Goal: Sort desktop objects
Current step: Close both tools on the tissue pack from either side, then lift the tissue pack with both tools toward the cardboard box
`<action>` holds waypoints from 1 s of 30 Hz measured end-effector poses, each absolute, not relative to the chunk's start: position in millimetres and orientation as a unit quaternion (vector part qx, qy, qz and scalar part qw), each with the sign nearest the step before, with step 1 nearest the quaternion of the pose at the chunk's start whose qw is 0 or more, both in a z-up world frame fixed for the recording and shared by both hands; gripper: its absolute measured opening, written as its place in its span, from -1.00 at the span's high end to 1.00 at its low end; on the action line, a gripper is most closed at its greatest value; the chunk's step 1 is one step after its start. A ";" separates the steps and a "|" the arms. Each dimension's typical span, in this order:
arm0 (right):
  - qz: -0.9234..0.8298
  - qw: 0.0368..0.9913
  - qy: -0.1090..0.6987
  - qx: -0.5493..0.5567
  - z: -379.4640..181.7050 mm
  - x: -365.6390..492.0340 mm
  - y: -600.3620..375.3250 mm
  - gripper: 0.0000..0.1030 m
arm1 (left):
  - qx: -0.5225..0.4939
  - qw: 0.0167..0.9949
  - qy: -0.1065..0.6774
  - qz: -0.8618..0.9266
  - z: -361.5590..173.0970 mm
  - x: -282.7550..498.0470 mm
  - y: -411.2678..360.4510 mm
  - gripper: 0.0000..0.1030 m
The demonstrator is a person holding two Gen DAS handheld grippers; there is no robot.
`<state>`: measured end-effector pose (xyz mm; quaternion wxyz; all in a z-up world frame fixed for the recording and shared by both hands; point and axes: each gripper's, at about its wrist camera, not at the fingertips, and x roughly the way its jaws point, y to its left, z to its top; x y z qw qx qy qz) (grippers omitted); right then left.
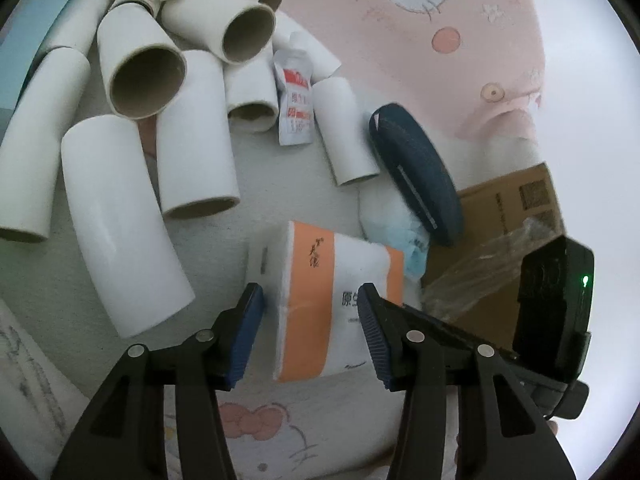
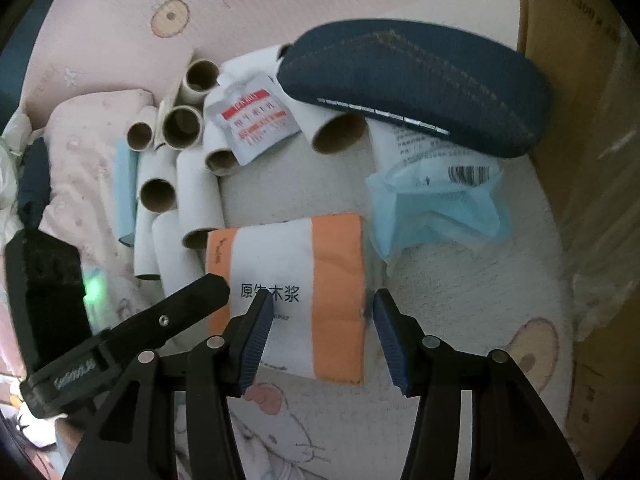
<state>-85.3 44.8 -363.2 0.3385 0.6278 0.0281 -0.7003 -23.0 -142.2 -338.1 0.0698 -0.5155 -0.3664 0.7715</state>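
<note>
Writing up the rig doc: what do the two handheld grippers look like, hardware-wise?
Both match: the left gripper and the right gripper have black plastic scissor-style linkages with round silver pivot pins, and ribbed dark-blue pads on the fingers. Seen from the other wrist camera, each carries a black boxy module with a green indicator light. No cables or sleeves visible.

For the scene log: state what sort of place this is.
Probably a home surface, maybe a bed: a pink cartoon-print cloth underlies scattered white cardboard tubes and an orange-and-white tissue pack.
</note>
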 end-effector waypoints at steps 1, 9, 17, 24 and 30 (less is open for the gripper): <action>-0.700 0.339 0.024 0.628 -363.9 -86.1 45.9 0.04 | -0.523 0.066 -0.368 0.767 -341.1 -23.4 -142.2 -0.02; -0.694 0.343 -0.003 0.634 -369.9 -90.3 52.5 0.03 | -0.526 0.062 -0.372 0.763 -345.1 -22.0 -145.8 -0.02; -0.689 0.371 0.012 0.623 -357.0 -74.1 57.4 0.00 | -0.472 0.084 -0.384 0.789 -323.1 -9.3 -151.0 -0.02; -0.713 0.371 -0.003 0.594 -325.0 -70.4 69.2 0.00 | -0.456 0.107 -0.342 0.815 -294.5 1.0 -135.1 -0.02; -0.763 0.387 0.038 0.516 -272.2 -54.2 71.5 0.00 | -0.440 0.118 -0.271 0.848 -252.6 6.9 -109.6 -0.02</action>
